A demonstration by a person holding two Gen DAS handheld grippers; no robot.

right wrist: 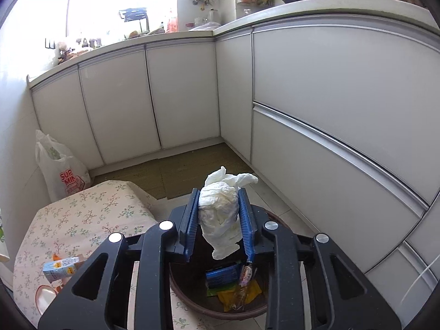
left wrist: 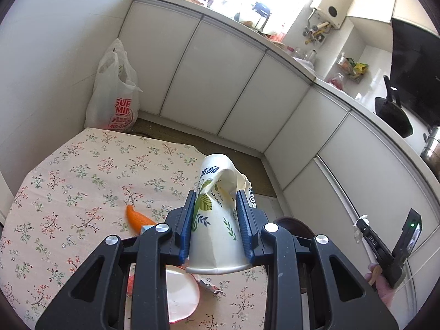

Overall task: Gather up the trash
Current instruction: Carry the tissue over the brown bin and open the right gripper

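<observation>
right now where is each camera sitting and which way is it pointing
Left wrist: on the left gripper, looking forward and down over the floral table; its blue fingers pinch a crushed paper cup.
Right wrist: on the right gripper, aimed down at the brown bin; its fingers clamp a tissue wad.
Shared: white cabinets, the plastic bag and the table.

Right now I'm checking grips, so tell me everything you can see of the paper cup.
The paper cup is white with green and blue leaf prints. It is upside down, rim toward the camera, tilted away. Its upper end is crushed and folded in. The left gripper clamps it between its blue pads. It hangs clear of the flowered table.
</observation>
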